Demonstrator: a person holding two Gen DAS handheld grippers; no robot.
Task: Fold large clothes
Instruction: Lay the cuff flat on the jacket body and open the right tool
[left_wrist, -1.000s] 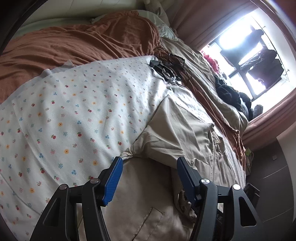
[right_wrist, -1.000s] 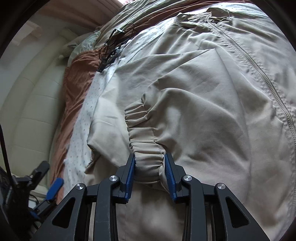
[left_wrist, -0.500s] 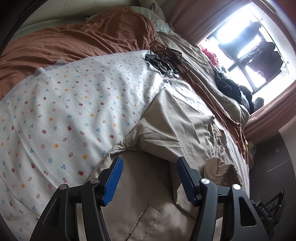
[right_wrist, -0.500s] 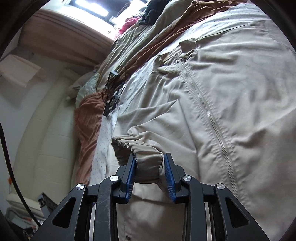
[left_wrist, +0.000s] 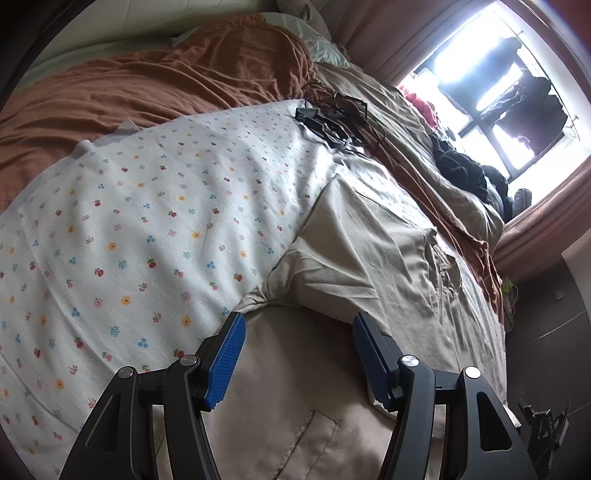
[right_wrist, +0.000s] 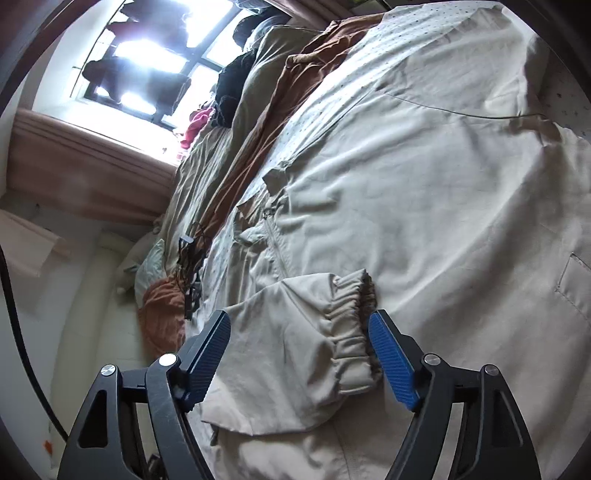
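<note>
Releasing step, by my reading: right gripper (right_wrist: 299, 354) has its jaws opening, blue pads clear of the cloth on both sides. The elastic cuff (right_wrist: 347, 325) of the sleeve (right_wrist: 280, 332) lies between them, resting across the front of the beige jacket (right_wrist: 443, 206); nothing is gripped. Sleeve is folded inward over the jacket body, near the zipper (right_wrist: 275, 243).

Left gripper (left_wrist: 295, 354) hovers over the other side of the jacket (left_wrist: 295, 387), fingers moderately wide, nothing between the pads. Just ahead of it the second sleeve (left_wrist: 325, 266) already lies turned in over the body, its bunched fold at the jacket's edge.

Judgement: both sleeves in, so sleeve-folding looks nearly done. Next move probably calls for lifting the right gripper clear without dragging the cuff, then taking the hem or shoulders for a crosswise fold. Cloth is light and slippery-looking; the sleeve may slide.

View differences: left wrist view shows the floral sheet (left_wrist: 129, 221) under the jacket, the brown blanket (left_wrist: 166, 81) beyond, and a chest pocket (left_wrist: 317, 439); the cuff is not visible there. Right wrist view alone shows cuff and zipper. Both show the tangle of black cables (left_wrist: 336, 122) and, farthest, the window (left_wrist: 498, 74).
</note>
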